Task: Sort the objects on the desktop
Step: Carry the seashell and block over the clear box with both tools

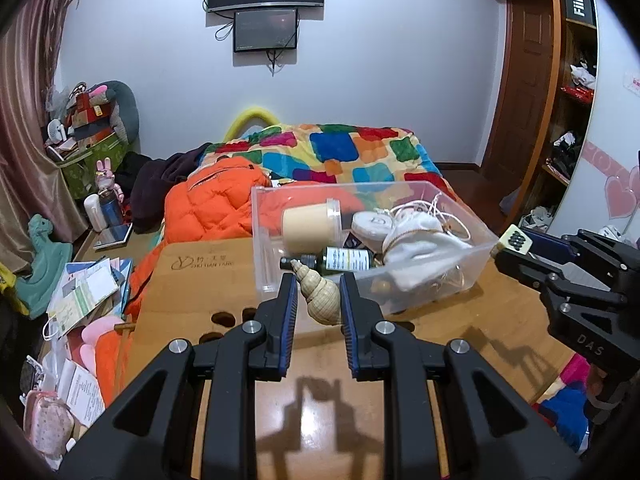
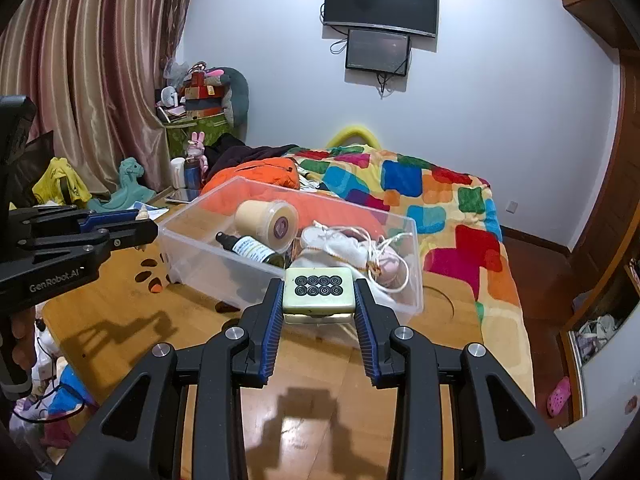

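**Both claws loaded, held above the table in front of the bin**

My left gripper point(image 1: 319, 295) is clamped on a cream spiral seashell point(image 1: 316, 293), tip pointing away toward the bin, pads pressing both sides. Shell is off the wooden table point(image 1: 500, 312), just in front of the near wall of the clear plastic bin point(image 1: 476, 240).

My right gripper point(image 2: 319, 305) is clamped on a pale green mahjong tile point(image 2: 319, 290), face with eight black circles turned up, also clear of the table and at the bin's near wall.

Bin sits toward the table's far edge. Inside it: a tan cylindrical jar point(image 2: 267, 221) lying on its side at the far left, a dark spray bottle point(image 2: 250, 249) lying in front of it, white baby shoes point(image 2: 344, 246) with loose laces on the right. The bed with a multicolour quilt point(image 2: 432, 196) and an orange jacket point(image 1: 208, 204) lies beyond the far edge.
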{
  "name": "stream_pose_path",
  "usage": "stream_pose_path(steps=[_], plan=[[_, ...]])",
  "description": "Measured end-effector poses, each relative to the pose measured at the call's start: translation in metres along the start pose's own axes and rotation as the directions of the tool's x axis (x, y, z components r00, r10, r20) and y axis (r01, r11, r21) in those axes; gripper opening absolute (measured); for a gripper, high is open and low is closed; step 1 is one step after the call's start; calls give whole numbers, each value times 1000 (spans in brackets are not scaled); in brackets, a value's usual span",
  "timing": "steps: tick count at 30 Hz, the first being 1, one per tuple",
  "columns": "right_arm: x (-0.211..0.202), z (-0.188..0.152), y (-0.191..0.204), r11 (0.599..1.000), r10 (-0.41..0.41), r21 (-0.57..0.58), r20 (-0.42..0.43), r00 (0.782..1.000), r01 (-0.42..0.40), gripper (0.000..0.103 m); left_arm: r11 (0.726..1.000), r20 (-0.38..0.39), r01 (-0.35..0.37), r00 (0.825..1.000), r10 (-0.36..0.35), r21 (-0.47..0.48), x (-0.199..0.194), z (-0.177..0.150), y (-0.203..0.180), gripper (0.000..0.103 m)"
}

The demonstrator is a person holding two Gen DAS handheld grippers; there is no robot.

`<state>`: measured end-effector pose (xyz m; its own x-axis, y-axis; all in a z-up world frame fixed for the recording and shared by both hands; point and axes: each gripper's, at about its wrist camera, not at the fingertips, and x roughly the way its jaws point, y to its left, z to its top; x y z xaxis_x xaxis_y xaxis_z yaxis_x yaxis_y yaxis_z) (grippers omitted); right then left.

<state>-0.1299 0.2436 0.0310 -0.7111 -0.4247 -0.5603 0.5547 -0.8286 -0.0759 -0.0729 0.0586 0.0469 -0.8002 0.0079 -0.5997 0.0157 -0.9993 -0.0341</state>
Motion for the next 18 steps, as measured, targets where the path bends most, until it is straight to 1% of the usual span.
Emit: stream_pose_path(steps=[7,13,16,18], plan=[[11,16,-2,1000,-1,-20,5,1000,2,31,1000,16,16,1000,-15,-11,9,18,10,21],[23,29,-7,1000,-5,-28,11,1000,5,31,999,20,28,999,-28,-16,22,26,14,21],[31,31,-12,1000,1,-4,9,1000,-1,31,999,11,34,999,-33,-17,32,29,14,21],[39,32,-15,1000,16,13,1,1000,-16,31,1000,8,24,1000,-24,-20,38,30,15,21]])
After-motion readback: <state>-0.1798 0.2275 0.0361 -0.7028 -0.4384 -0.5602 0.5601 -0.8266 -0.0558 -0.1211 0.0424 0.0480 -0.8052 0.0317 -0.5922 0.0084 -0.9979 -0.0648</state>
